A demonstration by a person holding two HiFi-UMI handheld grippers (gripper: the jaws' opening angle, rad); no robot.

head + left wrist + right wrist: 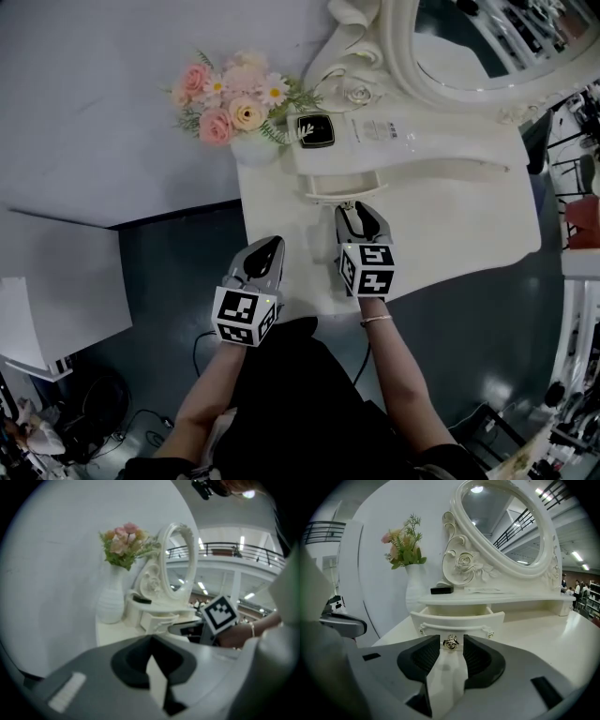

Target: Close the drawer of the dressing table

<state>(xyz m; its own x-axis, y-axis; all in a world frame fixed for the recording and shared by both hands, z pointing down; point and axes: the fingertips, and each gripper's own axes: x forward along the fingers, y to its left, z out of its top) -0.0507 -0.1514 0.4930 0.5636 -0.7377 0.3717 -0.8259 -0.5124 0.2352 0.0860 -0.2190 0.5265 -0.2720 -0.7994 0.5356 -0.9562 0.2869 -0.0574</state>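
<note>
Drawer stands pulled out on the table, its knob framed between the right gripper's parted, empty jaws; best press its front squarely and push straight in.

a white ribbed ceramic vase holds a bunch of pink, cream and white flowers with green sprigs. just right of the vase lies a small black square case with a gold emblem, and beside it a flat white printed packet. black cables trail over the dark grey floor.
</note>
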